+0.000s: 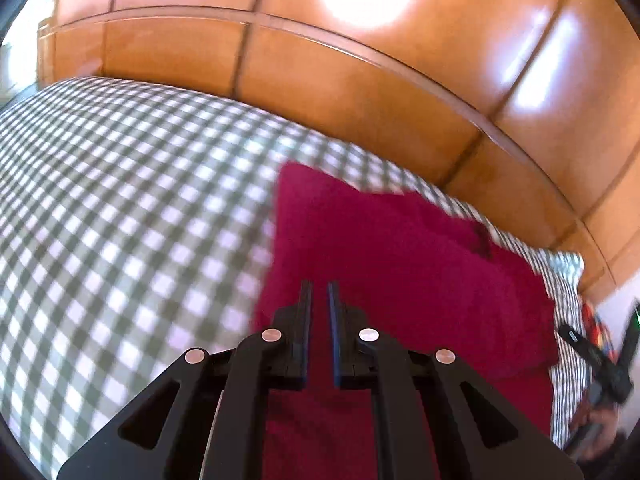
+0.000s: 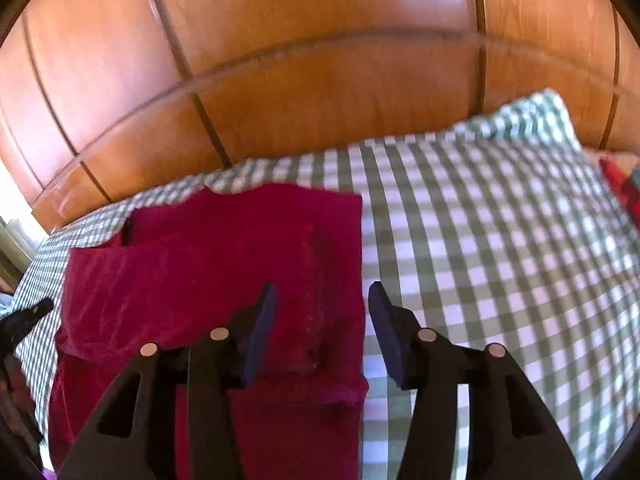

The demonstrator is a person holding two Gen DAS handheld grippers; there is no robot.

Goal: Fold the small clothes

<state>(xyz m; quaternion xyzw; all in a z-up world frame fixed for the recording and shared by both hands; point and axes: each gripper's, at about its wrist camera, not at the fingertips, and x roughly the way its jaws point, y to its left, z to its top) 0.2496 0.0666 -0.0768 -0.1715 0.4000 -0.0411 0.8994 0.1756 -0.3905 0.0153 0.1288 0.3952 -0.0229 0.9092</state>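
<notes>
A dark red garment [image 1: 404,264] lies partly folded on the green-and-white checked bedcover [image 1: 120,208]. My left gripper [image 1: 320,292] hovers above its left part, jaws a narrow gap apart with nothing between them. In the right wrist view the garment [image 2: 224,264] shows a folded layer on top with a straight right edge. My right gripper [image 2: 320,300] is open above that right edge, one finger over the red cloth, the other over the checked cover [image 2: 500,260]. It holds nothing.
A glossy wooden headboard [image 1: 360,80] runs behind the bed and fills the top of both views [image 2: 320,80]. The other gripper shows at the far right of the left view [image 1: 600,360]. A red patterned item [image 2: 620,188] lies at the right edge.
</notes>
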